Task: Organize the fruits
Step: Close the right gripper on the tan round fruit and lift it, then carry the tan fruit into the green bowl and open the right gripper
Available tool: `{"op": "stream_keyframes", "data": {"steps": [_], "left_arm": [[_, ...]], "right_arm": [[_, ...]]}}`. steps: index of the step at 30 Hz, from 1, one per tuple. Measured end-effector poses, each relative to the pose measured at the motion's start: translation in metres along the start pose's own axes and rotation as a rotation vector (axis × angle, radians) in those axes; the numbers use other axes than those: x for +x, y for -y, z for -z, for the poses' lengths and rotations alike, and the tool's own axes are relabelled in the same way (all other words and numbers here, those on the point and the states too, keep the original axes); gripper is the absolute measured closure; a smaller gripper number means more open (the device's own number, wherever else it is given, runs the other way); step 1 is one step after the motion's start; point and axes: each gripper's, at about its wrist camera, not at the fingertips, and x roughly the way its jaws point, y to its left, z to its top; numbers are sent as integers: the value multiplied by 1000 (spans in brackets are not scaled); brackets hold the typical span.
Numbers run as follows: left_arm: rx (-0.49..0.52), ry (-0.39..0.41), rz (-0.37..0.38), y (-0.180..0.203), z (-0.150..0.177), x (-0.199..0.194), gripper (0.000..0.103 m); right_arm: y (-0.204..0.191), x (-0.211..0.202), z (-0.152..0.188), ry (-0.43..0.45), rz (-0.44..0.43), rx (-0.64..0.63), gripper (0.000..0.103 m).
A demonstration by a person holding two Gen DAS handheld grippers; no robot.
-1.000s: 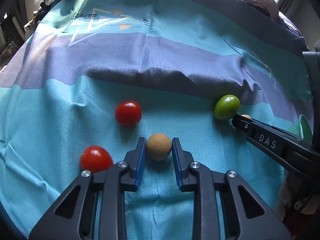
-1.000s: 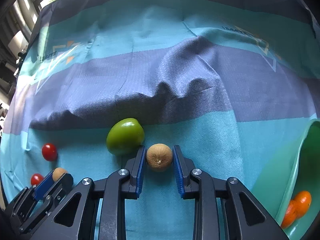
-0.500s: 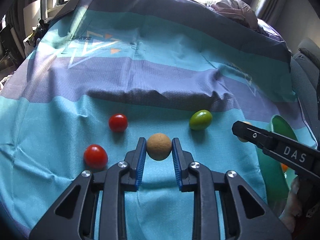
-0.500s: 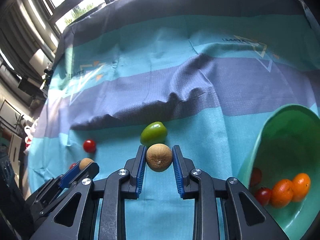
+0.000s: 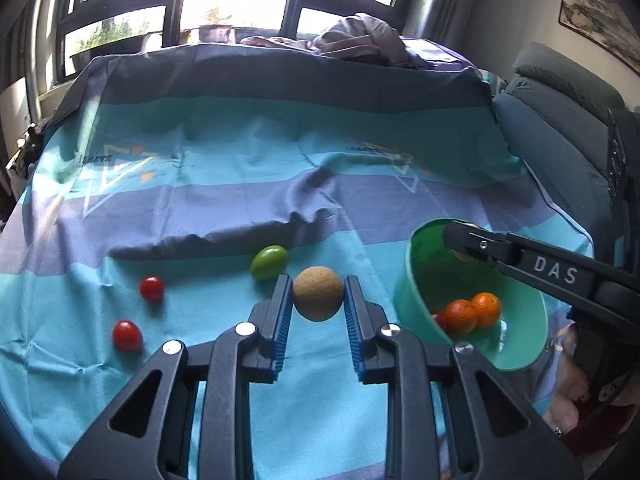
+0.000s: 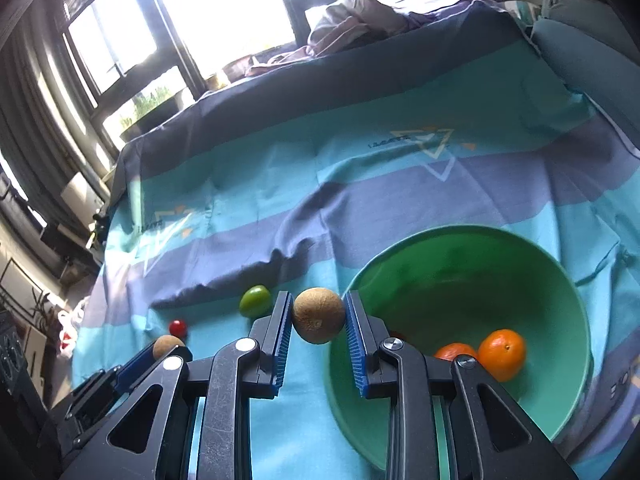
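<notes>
**Both Tongs Loaded: Transfer to Bowl**

Your left gripper is closed to the width of a tan round fruit, clamped between the blue pads. Your right gripper grips a brown round fruit the same way, and in the left wrist view its tips reach over the rim of the green bowl. In the right wrist view the bowl sits just right of the right tongs and below them.

**Hazards**
- Both fruits are spheres held by two narrow contact lines. A jolt or twist of the wrist may roll one out.
- Release outside the rim and the fruit will likely run across the blue cloth.
- The bowl looks tilted. A hard drop or a knock from the tips may tip it.
- Both tongs converging on the bowl may collide.

**Count**
- Held fruits: two.
- Oranges in the bowl: two; a red item is partly hidden beside them.
- Red tomatoes on the cloth, left of the left tongs: two.
- Green fruit, just ahead-left of the left tongs: one.
- Bowls: one.
</notes>
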Motion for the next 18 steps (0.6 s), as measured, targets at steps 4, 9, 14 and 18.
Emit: {"op": "stream_keyframes", "data": {"steps": [4, 9, 14, 18], "left_arm": [[64, 3, 42, 33, -9, 3, 77], [96, -19, 116, 66, -15, 20, 77], [128, -76, 171, 93, -16, 44, 77], [143, -129, 197, 110, -11, 66, 77]], "right_arm": [[29, -11, -4, 18, 1, 57, 75], [65, -22, -6, 49, 34, 135, 75], [92, -22, -5, 35, 62, 187, 75], [108, -18, -3, 15, 62, 227, 75]]}}
